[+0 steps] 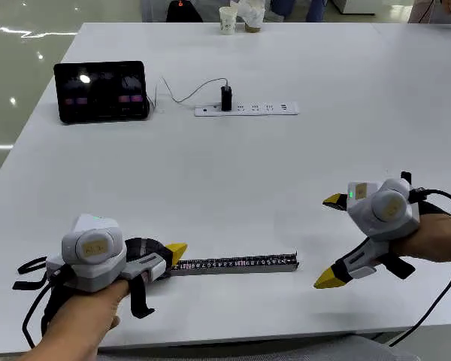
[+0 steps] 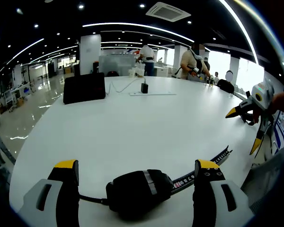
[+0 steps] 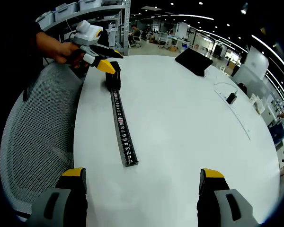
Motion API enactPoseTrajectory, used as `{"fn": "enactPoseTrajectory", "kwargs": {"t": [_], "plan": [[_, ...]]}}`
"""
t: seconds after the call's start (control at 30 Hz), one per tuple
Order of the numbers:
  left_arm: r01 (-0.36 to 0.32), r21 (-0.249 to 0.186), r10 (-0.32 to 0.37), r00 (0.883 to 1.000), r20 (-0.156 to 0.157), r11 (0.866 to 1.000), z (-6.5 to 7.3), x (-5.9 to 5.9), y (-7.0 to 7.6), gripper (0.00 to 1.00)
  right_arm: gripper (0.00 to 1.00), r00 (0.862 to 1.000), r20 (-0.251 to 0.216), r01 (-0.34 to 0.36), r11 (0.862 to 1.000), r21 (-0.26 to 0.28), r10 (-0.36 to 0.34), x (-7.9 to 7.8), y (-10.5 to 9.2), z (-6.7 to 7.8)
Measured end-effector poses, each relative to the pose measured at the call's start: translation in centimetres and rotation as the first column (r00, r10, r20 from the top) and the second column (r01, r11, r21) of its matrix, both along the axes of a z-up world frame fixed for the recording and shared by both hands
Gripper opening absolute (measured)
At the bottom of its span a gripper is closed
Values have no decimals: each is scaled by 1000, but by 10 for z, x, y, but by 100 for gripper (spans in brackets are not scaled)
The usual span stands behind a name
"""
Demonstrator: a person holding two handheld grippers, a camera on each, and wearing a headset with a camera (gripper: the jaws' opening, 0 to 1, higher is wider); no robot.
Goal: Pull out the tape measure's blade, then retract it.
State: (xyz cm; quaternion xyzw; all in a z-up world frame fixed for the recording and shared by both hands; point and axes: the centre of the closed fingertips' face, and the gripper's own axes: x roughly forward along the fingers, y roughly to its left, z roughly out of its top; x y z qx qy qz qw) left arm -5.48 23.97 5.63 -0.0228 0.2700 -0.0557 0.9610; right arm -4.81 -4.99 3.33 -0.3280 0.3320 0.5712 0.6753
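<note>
In the head view the left gripper (image 1: pixel 167 256) is at the lower left with the tape measure's black case (image 1: pixel 144 250) between its jaws. The blade (image 1: pixel 237 263) lies flat on the table (image 1: pixel 233 173) and points at the right gripper (image 1: pixel 329 241), which is wide open and empty. In the left gripper view the jaws stand apart from the case. In the right gripper view the blade's end lies above the spread jaws.

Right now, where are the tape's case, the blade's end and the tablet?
tape's case (image 2: pixel 139 191), left gripper view, top of its housing.
blade's end (image 3: pixel 129 159), right gripper view, its tip.
tablet (image 1: pixel 101 92), head view, screen middle.
</note>
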Motion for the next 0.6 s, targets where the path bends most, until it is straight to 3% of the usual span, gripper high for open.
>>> {"fn": "enactPoseTrajectory", "kwargs": {"t": [0.13,0.23,0.27,0.33,0.37,0.47,0.6], "plan": [[-16,-10,16,1000,13,1000,-4,-1,-5,99,99,999,-10,-41,999,-29,41,0,5,-8],[-11,45,10,999,34,999,-7,-2,-7,99,99,998,-16,-66,997,-38,66,1,11,-11],[-20,42,18,999,42,999,-7,-2,-8,99,99,997,-19,-78,996,-43,77,1,13,-12],[-24,-16,26,997,79,1000,-5,1,-15,99,99,995,-27,-93,994,-54,91,2,17,-15],[-19,-38,22,997,78,999,-6,1,-18,99,99,995,-29,-97,994,-57,95,2,18,-16],[2,27,-3,999,46,1000,-16,-4,-14,99,96,993,-47,-112,991,-72,109,3,21,-22],[-46,9,45,998,39,999,-20,-4,-3,99,93,992,-58,-117,990,-75,113,2,24,-26]]}}
